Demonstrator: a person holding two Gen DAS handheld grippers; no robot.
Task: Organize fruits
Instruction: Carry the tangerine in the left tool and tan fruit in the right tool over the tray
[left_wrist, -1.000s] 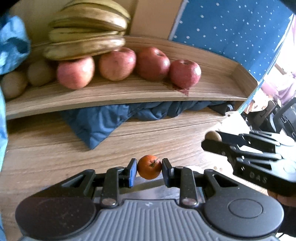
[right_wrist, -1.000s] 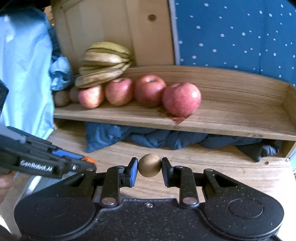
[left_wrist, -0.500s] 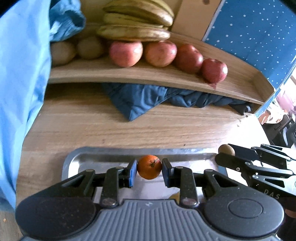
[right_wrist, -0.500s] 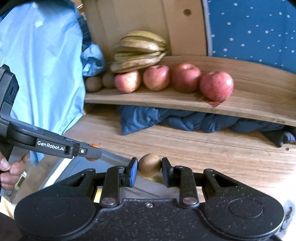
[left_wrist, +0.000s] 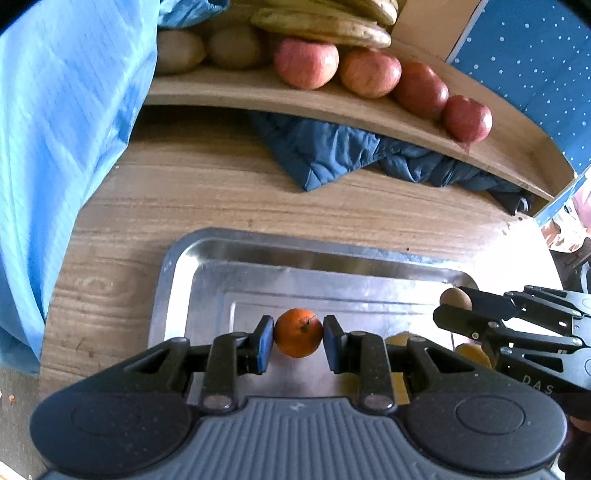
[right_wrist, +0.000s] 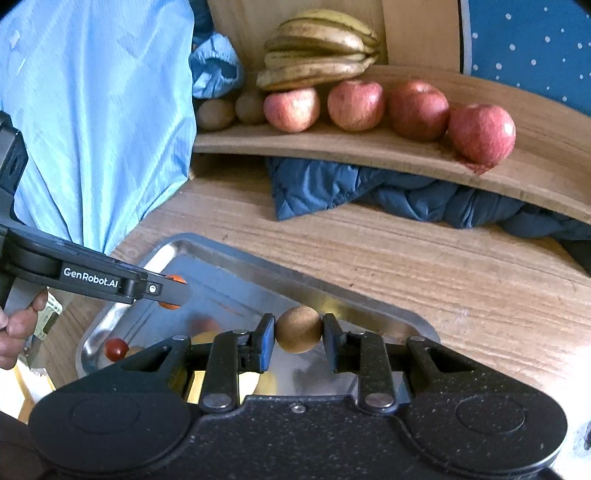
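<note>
A: Location type?
B: Looks like a home. Wood-grain surface (right_wrist: 406, 258), curved wooden shelf (right_wrist: 369, 147) with apples (right_wrist: 356, 105) and bananas (right_wrist: 317, 48) on it.
A: Anything else?
B: Quilted blue jacket (left_wrist: 332, 155) stuffed under the shelf, starry blue fabric (left_wrist: 535, 55) behind.

Small orange (left_wrist: 298, 332), stem up, pinched between blue pads over metal tray (left_wrist: 177, 280). Round brown fruit (right_wrist: 298, 329) likewise pinched over tray. Shelf at 12 o'clock: four red apples (right_wrist: 355, 106), bananas (right_wrist: 317, 48) stacked behind.
</note>
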